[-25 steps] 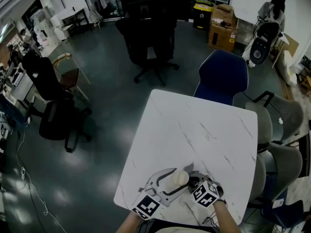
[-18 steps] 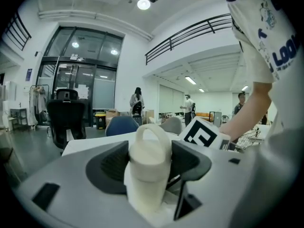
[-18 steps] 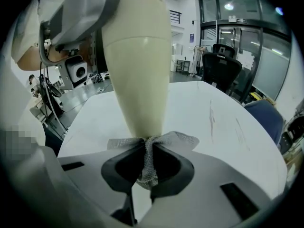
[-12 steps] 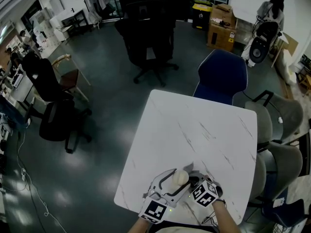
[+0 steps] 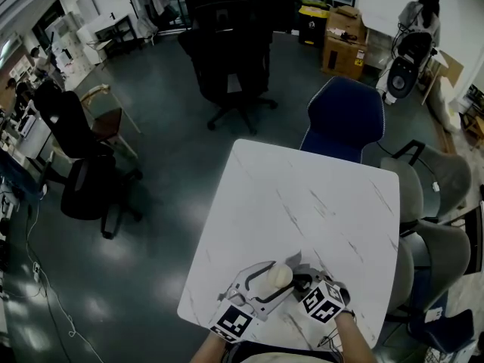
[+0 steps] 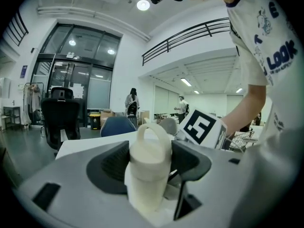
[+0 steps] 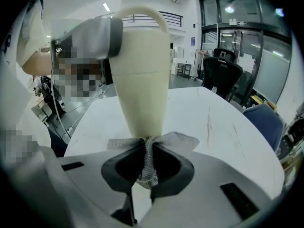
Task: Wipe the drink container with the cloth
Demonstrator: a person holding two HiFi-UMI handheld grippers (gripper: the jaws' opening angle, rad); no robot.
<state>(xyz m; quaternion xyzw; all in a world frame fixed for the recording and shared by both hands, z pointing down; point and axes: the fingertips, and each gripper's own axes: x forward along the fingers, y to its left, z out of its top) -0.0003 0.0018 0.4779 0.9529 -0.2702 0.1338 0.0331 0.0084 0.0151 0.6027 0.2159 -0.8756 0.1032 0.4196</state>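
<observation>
**Bottle held on the left, cloth at its lower wall on the right**

The bottle (image 6: 149, 169), cream with a loop handle on its cap, is upright over the near end of the table (image 5: 302, 195), close to the person. Whether its base rests on the tabletop or hangs just above it cannot be told. The left gripper (image 5: 262, 288) has it clamped, one dark pad on each side of the body just under the cap. The right gripper (image 7: 145, 164) pinches a bunched grey mesh cloth (image 7: 148, 167) between nearly closed jaws. The cloth's free edges fan out and appear to press on the bottle's lower wall.

From the right gripper the bottle lies straight ahead and very close, its long axis vertical and rising well above the jaws. Most of the body sits above the contact point, so the wipe probably needs to travel upward along that axis or round the wall. The left gripper's pads cover part of the upper body, which may limit the cloth's reach there.
</observation>
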